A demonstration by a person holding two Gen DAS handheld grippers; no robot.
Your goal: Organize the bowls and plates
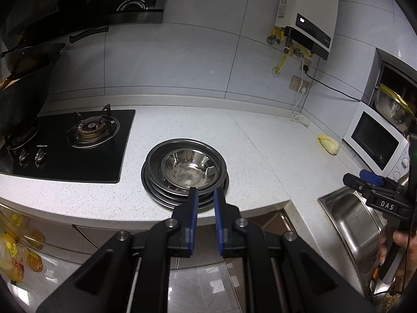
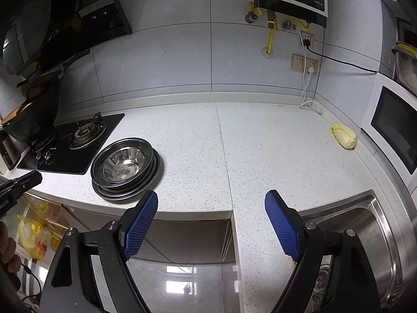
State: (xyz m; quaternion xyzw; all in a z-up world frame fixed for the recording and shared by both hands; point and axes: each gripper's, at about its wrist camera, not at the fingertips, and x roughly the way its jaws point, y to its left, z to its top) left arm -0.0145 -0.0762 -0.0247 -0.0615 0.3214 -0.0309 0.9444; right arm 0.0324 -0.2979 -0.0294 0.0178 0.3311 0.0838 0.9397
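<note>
Stack looks built: the shiny stainless steel bowl (image 1: 188,168) sits nested on top of the pile of round stainless steel plates (image 1: 156,187), on the white speckled desk (image 1: 247,143) just right of the black glass gas hob (image 1: 78,143). Your left gripper (image 1: 206,195) hangs just in front of the stack's near rim, jaws clenched nearly together with nothing between them, not touching the plates as far as I can tell. Your right gripper (image 2: 211,206) is well off to the right of the stack, near the stainless steel sink (image 2: 365,221), jaws released wide and empty. I read this as the stacking step finished or close to it. No other loose plates or bowls are visible on the desk. Next move is your call: if more dishes remain, check the sink; otherwise square up the stack, since the plates sit slightly offset.
</note>
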